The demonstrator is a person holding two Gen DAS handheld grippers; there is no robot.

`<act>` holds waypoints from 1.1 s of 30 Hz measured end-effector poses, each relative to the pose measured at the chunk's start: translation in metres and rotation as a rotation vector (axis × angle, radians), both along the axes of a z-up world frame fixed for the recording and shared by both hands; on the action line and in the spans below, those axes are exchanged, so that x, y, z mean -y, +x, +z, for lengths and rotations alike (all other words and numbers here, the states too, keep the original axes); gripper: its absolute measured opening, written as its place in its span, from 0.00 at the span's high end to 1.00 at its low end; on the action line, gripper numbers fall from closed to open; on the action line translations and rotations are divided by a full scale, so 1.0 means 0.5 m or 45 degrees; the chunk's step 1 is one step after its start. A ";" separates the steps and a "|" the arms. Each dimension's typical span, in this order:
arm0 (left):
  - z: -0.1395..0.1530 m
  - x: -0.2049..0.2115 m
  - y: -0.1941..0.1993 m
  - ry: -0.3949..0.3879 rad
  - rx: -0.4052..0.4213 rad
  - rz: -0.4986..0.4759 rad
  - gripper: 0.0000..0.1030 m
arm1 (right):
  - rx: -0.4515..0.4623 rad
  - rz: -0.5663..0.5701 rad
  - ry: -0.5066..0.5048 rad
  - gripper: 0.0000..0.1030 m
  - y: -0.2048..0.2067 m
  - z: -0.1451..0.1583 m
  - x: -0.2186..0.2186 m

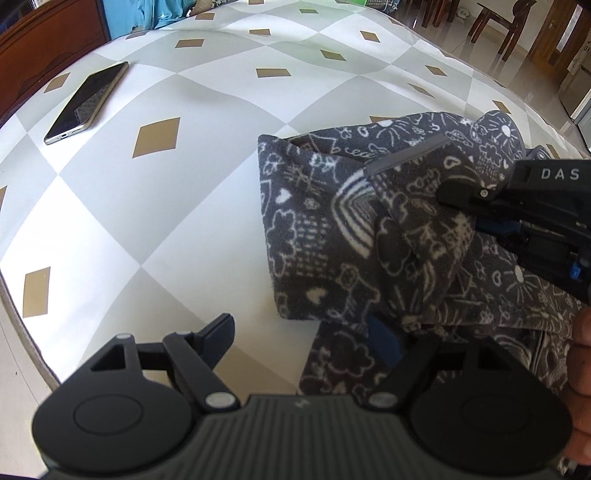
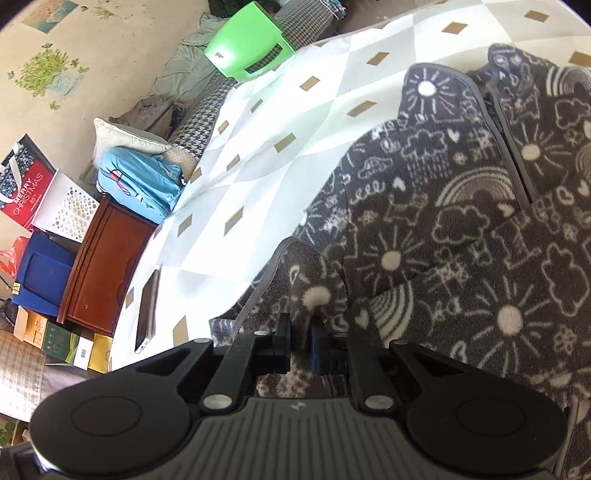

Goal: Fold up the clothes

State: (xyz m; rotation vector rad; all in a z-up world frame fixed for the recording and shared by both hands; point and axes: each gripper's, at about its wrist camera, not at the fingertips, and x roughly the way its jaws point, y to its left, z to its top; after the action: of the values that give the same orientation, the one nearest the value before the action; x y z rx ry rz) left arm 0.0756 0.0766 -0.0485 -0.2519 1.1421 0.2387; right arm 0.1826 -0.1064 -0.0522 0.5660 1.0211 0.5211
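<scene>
A dark grey fleece garment [image 1: 321,229] with white doodle print lies on the table's white-and-grey diamond cloth [image 1: 177,206], its zip collar [image 2: 513,155] toward the far side. My right gripper [image 2: 301,328] is shut on a raised fold of its sleeve [image 2: 314,288], near the grey-trimmed cuff. The left wrist view shows that gripper [image 1: 456,192] coming in from the right with the sleeve [image 1: 417,221] lifted. My left gripper [image 1: 304,328] stands open at the garment's near left corner. One finger is over bare cloth, the other at the fabric's edge; nothing is pinched.
A phone [image 1: 86,101] lies face up on the cloth at the far left. A wooden cabinet [image 2: 107,266], boxes and a green stool [image 2: 247,48] stand beyond the table. Wooden chairs [image 1: 506,22] stand on the tiled floor. A person's hand [image 1: 581,369] shows at the right edge.
</scene>
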 end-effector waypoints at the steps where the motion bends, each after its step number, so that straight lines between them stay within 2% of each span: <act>1: 0.001 0.004 0.000 0.005 0.004 -0.004 0.23 | 0.023 0.000 0.013 0.89 0.004 0.015 0.003; 6: 0.000 0.019 0.010 0.026 0.008 0.000 0.23 | 0.133 -0.014 0.064 0.90 0.025 0.081 0.024; 12: 0.005 0.043 0.036 0.036 0.041 0.045 0.22 | 0.230 -0.102 0.119 0.90 0.051 0.146 0.076; 18: 0.003 0.073 0.053 0.032 0.045 0.051 0.16 | 0.344 -0.281 0.067 0.90 0.040 0.208 0.193; 22: -0.002 0.095 0.058 0.031 0.040 0.028 0.15 | 0.400 -0.393 -0.066 0.90 0.017 0.224 0.272; 24: -0.003 0.104 0.059 0.033 0.038 0.024 0.15 | 0.324 -0.422 -0.105 0.90 0.013 0.204 0.309; 27: -0.004 0.116 0.060 0.038 0.039 0.015 0.14 | 0.197 -0.510 -0.295 0.89 -0.003 0.168 0.347; 29: -0.004 0.122 0.061 0.044 0.042 0.009 0.13 | 0.154 -0.575 -0.374 0.88 -0.013 0.151 0.376; 31: -0.004 0.126 0.062 0.056 0.045 0.012 0.13 | 0.140 -0.624 -0.388 0.86 -0.024 0.140 0.413; 33: -0.006 0.128 0.063 0.062 0.043 0.020 0.13 | 0.086 -0.626 -0.317 0.73 -0.031 0.127 0.448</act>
State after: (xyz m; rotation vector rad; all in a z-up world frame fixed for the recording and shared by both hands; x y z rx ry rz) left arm 0.1073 0.0126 -0.0515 -0.2214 1.0998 0.2750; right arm 0.1673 -0.3302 0.0111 0.5475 0.8282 -0.0221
